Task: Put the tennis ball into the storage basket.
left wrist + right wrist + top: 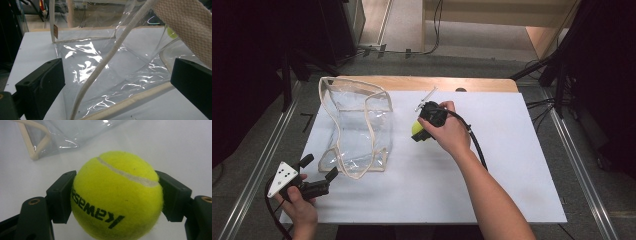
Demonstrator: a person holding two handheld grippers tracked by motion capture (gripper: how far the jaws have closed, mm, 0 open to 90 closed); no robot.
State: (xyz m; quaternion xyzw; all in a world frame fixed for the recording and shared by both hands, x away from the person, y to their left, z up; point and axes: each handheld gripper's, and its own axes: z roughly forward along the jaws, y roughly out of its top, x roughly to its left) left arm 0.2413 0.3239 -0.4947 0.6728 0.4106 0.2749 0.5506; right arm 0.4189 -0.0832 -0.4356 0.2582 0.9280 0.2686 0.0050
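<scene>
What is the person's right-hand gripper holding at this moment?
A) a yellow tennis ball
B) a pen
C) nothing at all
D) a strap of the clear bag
A: in the right gripper view the right gripper has both black jaws pressed against the sides of the yellow tennis ball.

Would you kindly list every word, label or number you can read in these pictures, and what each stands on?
"Kawas": black print, upside down in the right gripper view, on the tennis ball; the rest curves out of sight.
Small tag on the clear bag's trim: too small to read.
</scene>
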